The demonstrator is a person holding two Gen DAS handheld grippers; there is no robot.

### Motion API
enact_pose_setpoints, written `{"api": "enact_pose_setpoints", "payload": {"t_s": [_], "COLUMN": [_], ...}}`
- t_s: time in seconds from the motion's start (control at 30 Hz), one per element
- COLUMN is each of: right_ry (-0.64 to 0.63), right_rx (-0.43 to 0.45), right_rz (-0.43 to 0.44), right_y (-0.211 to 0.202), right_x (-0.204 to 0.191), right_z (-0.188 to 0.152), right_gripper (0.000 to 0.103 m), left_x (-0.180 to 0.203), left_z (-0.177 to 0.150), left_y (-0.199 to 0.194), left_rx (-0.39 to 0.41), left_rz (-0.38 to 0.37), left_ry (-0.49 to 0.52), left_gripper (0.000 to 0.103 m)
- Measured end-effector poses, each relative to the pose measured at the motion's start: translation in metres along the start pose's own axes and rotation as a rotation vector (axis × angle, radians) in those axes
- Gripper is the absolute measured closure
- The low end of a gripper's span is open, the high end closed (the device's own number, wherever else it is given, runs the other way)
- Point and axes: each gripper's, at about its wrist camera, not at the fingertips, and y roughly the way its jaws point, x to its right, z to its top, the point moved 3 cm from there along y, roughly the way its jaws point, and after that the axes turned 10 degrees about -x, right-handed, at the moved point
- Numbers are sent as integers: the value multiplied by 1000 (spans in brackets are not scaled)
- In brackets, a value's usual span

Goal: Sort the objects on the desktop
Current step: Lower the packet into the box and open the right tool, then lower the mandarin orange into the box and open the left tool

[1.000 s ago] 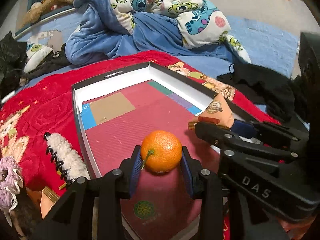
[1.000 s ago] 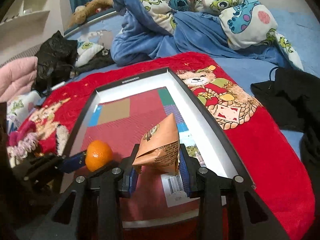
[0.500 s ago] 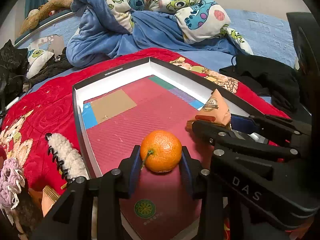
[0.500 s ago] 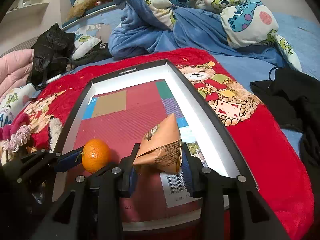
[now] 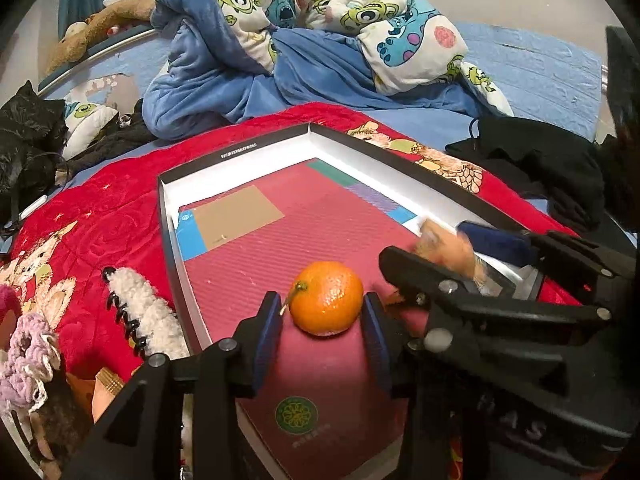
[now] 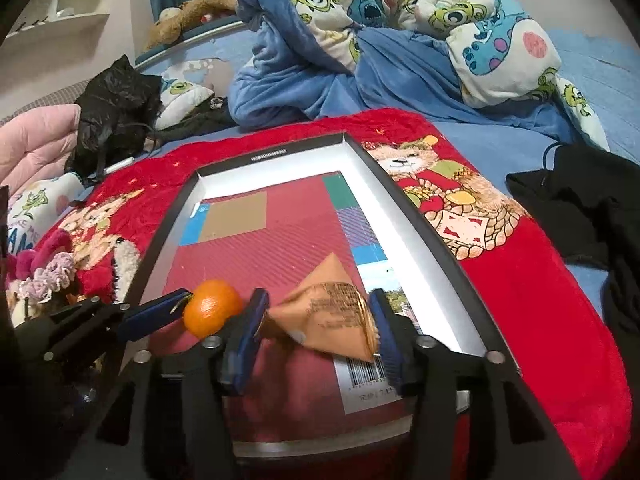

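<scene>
Both jaws have just spread: my left gripper (image 5: 322,338) frees the orange (image 5: 326,298), my right gripper (image 6: 318,342) drops the tipped snack packet (image 6: 330,312); both now lie near in the tray (image 6: 420,236), placed.

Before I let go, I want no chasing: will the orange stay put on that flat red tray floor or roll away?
The orange is round and the tray floor looks flat and smooth, so it will probably roll if nudged. The raised walls should stop it. Its dimpled skin likely grips well between the left tongs, which now look opened slightly around it.
</scene>
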Motion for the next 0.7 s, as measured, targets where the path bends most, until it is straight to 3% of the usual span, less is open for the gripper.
{"api": "enact_pose_setpoints", "payload": {"t_s": [0.03, 0.07, 0.1, 0.13, 0.2, 0.4, 0.7], "right_ry": [-1, 8, 26, 35, 43, 57, 70], "right_rx": [10, 23, 31, 46, 62, 118, 129], "right_rz": [-12, -34, -45, -39, -34, -35, -30], "right_y": [-2, -4, -5, -8, -12, -23, -25], "right_x": [-1, 0, 3, 4, 6, 9, 12], "right_z": [0, 0, -1, -1, -1, -1, -2], "right_gripper": [25, 16, 3, 0, 0, 0, 0], "left_x": [-1, -1, 0, 1, 8, 25, 21], "left_z": [0, 0, 0, 0, -2, -4, -2], "left_y": [-1, -3, -6, -9, -20, -32, -31], "left_rx": [6, 14, 28, 42, 95, 149, 139], "left_rz": [1, -4, -8, -5, -20, 35, 31], "left_ry": [-4, -4, 1, 5, 44, 131, 110], "left_gripper": [59, 57, 44, 22, 7, 1, 1]}}
